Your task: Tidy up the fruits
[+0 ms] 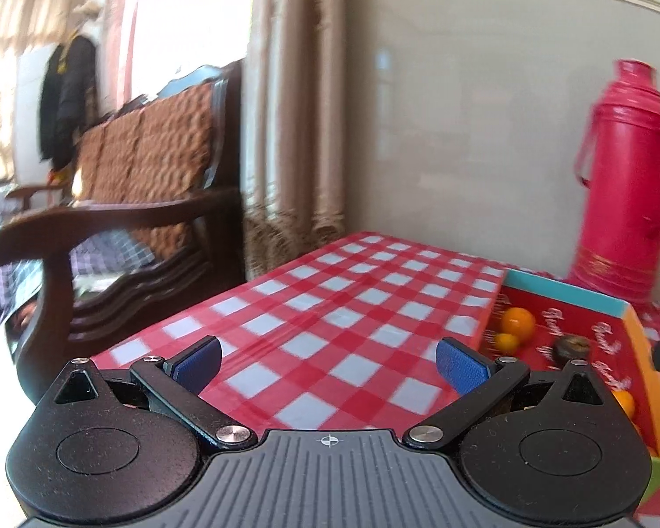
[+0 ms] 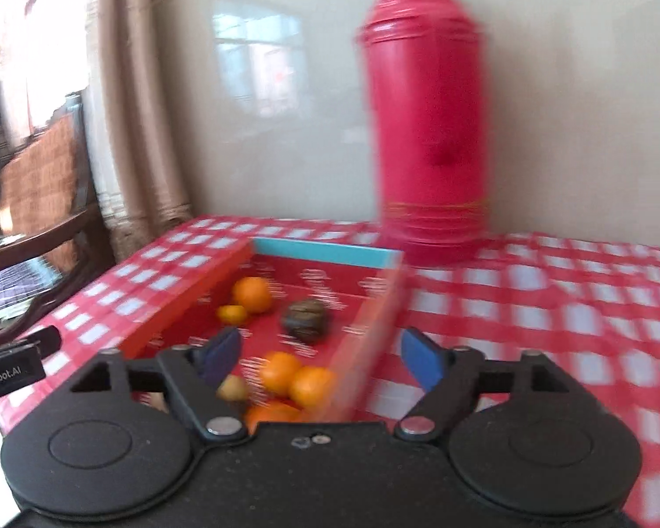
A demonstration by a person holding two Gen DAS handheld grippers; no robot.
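Note:
A shallow red box [image 2: 325,255] with a teal far wall sits on the checked tablecloth. In it lie several oranges [image 2: 252,294], a small yellowish fruit [image 2: 232,389] and a dark brown fruit [image 2: 306,320]. My right gripper [image 2: 323,358] is open and empty, above the box's near right wall. My left gripper [image 1: 328,363] is open and empty over bare cloth, left of the box [image 1: 563,295], where an orange [image 1: 519,321] and the dark fruit [image 1: 572,346] show.
A tall pink thermos [image 2: 427,132] stands behind the box by the wall; it also shows in the left wrist view [image 1: 625,176]. A wooden chair [image 1: 110,229] stands off the table's left edge. Curtains hang behind it. The left gripper's side [image 2: 17,358] shows at the left.

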